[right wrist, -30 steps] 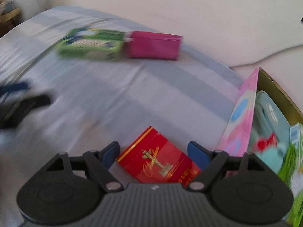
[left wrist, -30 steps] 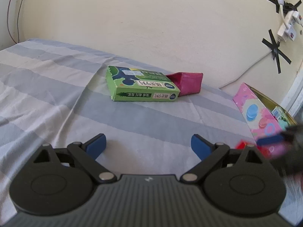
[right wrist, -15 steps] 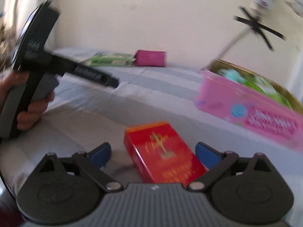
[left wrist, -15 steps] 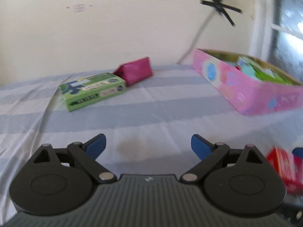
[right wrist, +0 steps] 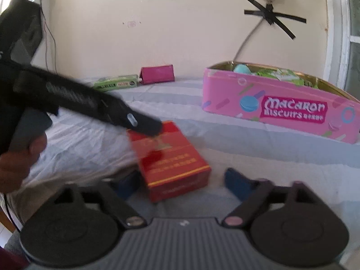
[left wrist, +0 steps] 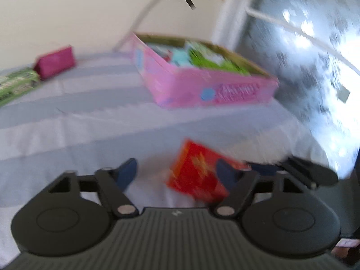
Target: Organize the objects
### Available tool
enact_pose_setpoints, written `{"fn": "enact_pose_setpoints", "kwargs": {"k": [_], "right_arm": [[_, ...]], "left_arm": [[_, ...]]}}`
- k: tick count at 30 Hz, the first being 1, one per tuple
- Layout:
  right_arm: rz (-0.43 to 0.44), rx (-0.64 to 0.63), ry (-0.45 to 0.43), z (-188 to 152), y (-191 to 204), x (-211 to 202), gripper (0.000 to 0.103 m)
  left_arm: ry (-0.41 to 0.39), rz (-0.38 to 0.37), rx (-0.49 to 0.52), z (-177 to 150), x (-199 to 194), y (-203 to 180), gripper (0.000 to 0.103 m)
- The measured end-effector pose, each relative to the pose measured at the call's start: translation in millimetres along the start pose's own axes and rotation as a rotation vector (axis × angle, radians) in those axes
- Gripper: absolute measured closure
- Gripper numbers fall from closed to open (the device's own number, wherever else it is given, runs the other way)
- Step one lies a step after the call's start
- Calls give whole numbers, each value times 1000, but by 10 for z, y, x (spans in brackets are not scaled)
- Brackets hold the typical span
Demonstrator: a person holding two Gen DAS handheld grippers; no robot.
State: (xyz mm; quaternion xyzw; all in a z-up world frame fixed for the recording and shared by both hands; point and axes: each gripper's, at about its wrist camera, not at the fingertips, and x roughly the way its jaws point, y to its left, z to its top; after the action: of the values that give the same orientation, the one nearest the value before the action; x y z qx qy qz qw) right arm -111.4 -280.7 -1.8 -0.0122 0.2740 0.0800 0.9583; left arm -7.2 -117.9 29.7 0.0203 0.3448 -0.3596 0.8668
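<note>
One red box (right wrist: 171, 159) lies on the striped sheet (right wrist: 270, 157), in front of both grippers. In the right wrist view it sits between the two blue pads of the right gripper (right wrist: 183, 181). The left pad is just beside the box's left side, and the right pad is apart from it. The jaws are closing, and I see no firm grip yet. The left gripper (right wrist: 144, 127) comes in from the left, and its dark tip hangs over the far end of the box and hides part of the top. A hand (right wrist: 20, 157) holds its handle.

In the left wrist view, which is blurred, the red box (left wrist: 198, 171) is between the pads of the left gripper (left wrist: 177, 172), close to the right pad. These jaws are closing too. I cannot tell if a pad touches the box.

Behind the box stands one pink tin (right wrist: 281, 108), open at the top, marked "Macaron Biscuits". It holds green packets and one pale blue thing; I cannot count them. Far back by the wall (right wrist: 180, 33) lie one green box (right wrist: 115, 83) and one magenta pouch (right wrist: 157, 73), touching end to end. On the wall is one cross of black tape (right wrist: 273, 18), with a grey cable going down behind the tin.
</note>
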Motion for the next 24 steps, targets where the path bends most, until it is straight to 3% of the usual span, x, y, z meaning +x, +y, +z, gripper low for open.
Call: {"fn": "enact_pose_setpoints", "kwargs": {"k": [4,11,17,24], "right_arm": [[16,-2,-20,-58,-64,-38,38],[-67,33,-56,-208,-333,-191,38],[-155,71,-103,-403,-539,-403,39],[-223,199,-171,-599,-861,-610,39]], "left_arm": [[29,-58,-28,13,103,-87,34],[68,-84,23,162,353,-450,33],[87,-94,125,268,587,-916,29],[91,-112,240,348,803,-1396,29]]}}
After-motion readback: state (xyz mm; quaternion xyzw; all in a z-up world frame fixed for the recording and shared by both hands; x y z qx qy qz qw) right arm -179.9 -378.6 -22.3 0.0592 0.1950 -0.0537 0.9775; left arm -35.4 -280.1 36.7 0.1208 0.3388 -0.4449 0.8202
